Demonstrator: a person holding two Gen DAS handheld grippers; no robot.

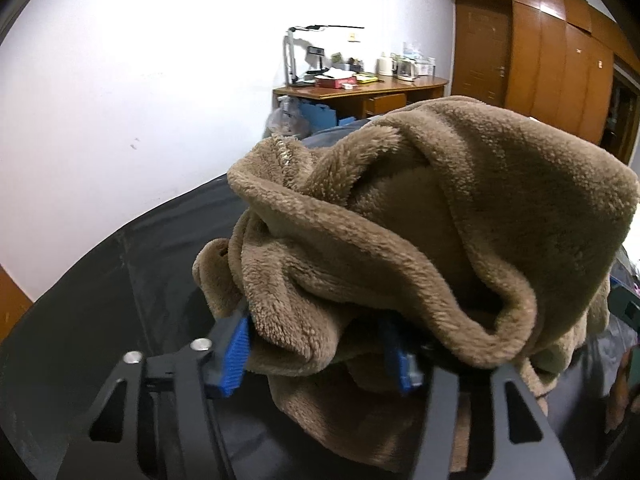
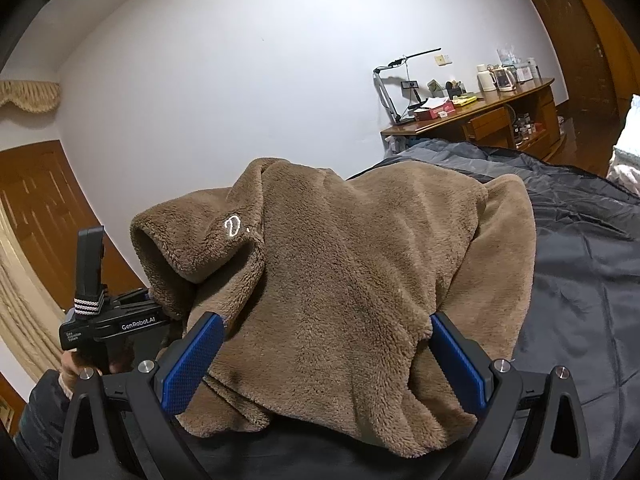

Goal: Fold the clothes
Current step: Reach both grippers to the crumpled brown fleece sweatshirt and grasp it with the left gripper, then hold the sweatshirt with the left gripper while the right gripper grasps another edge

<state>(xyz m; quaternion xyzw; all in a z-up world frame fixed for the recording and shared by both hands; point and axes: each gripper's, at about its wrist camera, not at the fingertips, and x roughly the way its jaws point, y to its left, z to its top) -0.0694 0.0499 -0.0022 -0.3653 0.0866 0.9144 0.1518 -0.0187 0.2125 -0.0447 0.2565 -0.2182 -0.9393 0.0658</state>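
Observation:
A brown fleece garment [image 1: 460, 208] is bunched up close in front of the left wrist camera, above a dark grey bed cover [image 1: 120, 300]. My left gripper [image 1: 320, 348] is shut on a thick fold of it, which fills the gap between the blue pads [image 1: 236, 348]. In the right wrist view the same garment [image 2: 352, 272], with a small white embroidered letter, drapes over and between the widely spread blue pads [image 2: 192, 360] of my right gripper [image 2: 326, 352], which is open. The left gripper's body [image 2: 108, 320] shows at the garment's left edge, held by a hand [image 2: 70, 364].
The grey bed cover [image 2: 580, 280] stretches away to the right. Beyond the bed, a wooden desk [image 2: 480, 112] against the white wall carries a lamp, kettles and boxes. Wooden doors and cabinets [image 1: 560, 60] line the right side. A curtain [image 2: 24, 280] hangs at the left.

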